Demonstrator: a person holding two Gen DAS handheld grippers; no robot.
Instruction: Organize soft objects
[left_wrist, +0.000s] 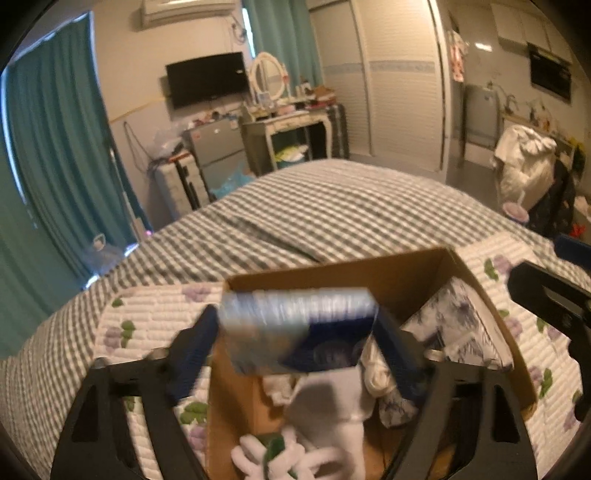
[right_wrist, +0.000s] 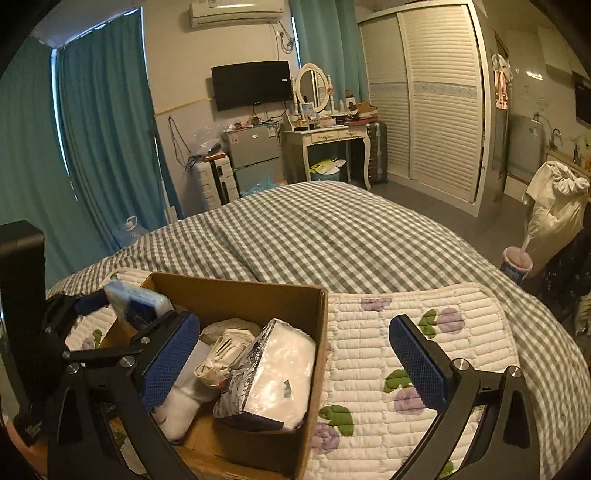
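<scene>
Left hand-held gripper (left_wrist: 295, 339) spread, blue tissue pack (left_wrist: 299, 328) loose between its jaws above the cardboard box (left_wrist: 369, 269) on the bed (left_wrist: 332, 206); right hand-held gripper (right_wrist: 295, 354) spread, empty; we let the pack drop inside, clear of the rim.

Teal curtains (right_wrist: 103, 122), wall-mounted television (right_wrist: 251, 84), white dressing table (right_wrist: 332, 134) with oval mirror (right_wrist: 312, 85), louvred wardrobe (right_wrist: 432, 103), gingham-covered bed (right_wrist: 332, 236)

Right gripper (right_wrist: 295, 362) jaws stand wide apart, empty, over the cardboard box (right_wrist: 314, 365) of soft packs on the quilt (right_wrist: 424, 306)
</scene>
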